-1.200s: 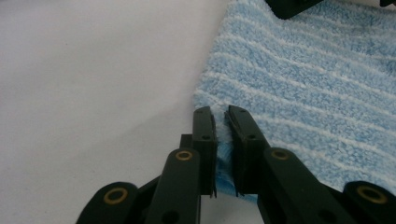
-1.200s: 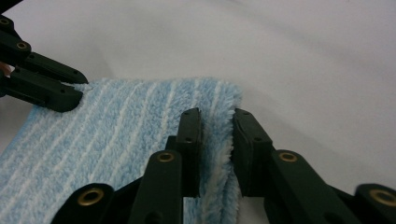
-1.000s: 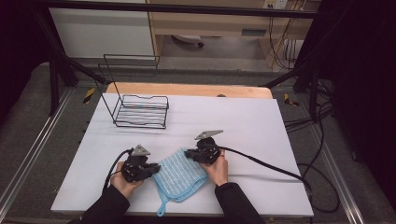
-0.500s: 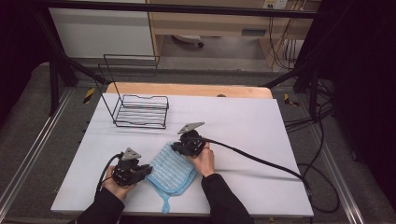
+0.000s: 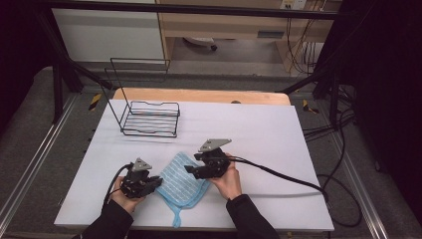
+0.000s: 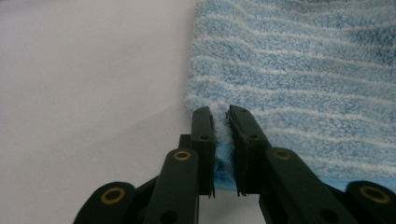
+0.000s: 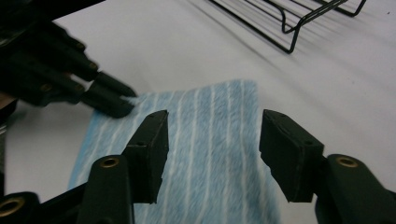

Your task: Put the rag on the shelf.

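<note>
Towel [image 5: 183, 178] folded; left gripper [image 6: 221, 122] pinches its 9 o'clock edge, right gripper [image 7: 211, 140] just opened, empty. Risk: fold springs open once released.

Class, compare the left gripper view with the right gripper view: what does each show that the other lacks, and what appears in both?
Left gripper view: the left hand-held gripper seen along its own jaws, pinching the blue striped cloth at its edge. Right gripper view: the right hand-held gripper, its jaws having just been opening, apart above the cloth with nothing gripped, and the black wire rack. Both: the cloth and the white table.
</note>
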The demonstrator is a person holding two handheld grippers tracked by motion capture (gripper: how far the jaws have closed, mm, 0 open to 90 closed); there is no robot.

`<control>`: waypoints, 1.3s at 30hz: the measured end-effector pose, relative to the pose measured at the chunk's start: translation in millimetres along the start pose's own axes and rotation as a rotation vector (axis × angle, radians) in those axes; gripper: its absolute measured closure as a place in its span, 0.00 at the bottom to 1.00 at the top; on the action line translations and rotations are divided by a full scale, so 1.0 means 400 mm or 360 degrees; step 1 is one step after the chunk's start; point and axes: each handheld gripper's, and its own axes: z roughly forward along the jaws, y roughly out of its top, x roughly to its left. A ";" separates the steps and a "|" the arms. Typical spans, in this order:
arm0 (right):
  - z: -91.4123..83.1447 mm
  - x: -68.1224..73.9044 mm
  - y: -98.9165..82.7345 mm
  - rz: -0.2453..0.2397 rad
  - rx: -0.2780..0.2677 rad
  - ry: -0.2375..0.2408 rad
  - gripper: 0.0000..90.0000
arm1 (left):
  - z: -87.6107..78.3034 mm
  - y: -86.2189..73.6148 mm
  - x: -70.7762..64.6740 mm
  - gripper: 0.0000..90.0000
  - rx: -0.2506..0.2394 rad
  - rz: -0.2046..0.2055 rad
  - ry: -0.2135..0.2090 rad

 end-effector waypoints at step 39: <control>0.019 0.138 -0.167 -0.0089 0.0078 0.0143 0.79 | -0.025 -0.004 -0.006 0.92 0.0053 -0.0074 -0.0032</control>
